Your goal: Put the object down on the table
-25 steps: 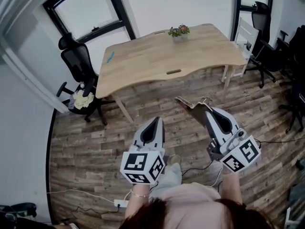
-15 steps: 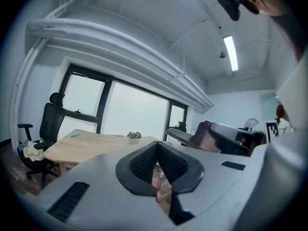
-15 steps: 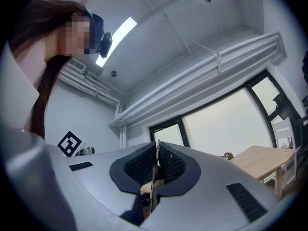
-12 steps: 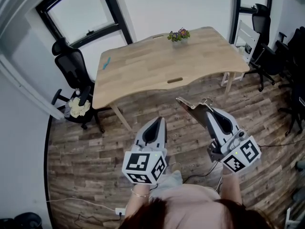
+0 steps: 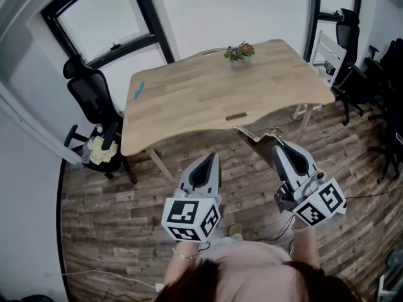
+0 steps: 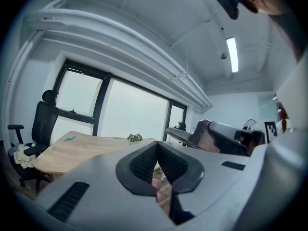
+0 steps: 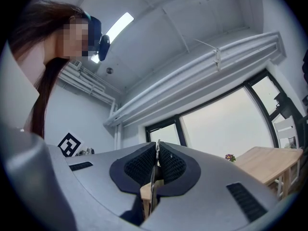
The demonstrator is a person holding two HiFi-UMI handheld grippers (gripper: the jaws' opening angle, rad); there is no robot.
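My right gripper (image 5: 272, 142) is shut on a thin flat brown board with a metal clip (image 5: 249, 135), which sticks out forward and left past the fingertips. In the right gripper view the pads (image 7: 169, 163) press on its thin edge (image 7: 153, 177). My left gripper (image 5: 206, 158) is shut with nothing in it; its pads meet in the left gripper view (image 6: 156, 146). Both hang over the wood floor, short of the light wooden table (image 5: 214, 99). The held board (image 6: 185, 134) also shows in the left gripper view, to the right.
A small potted plant (image 5: 239, 50) stands at the table's far edge and a blue pen (image 5: 138, 90) lies at its left end. A black office chair (image 5: 94, 99) is to the left, a white chair (image 5: 334, 55) and more black chairs to the right. Windows run behind.
Both grippers have been carried forward toward the table, which now sits nearer and lower in the head view. The right gripper's hold on the board is unchanged.
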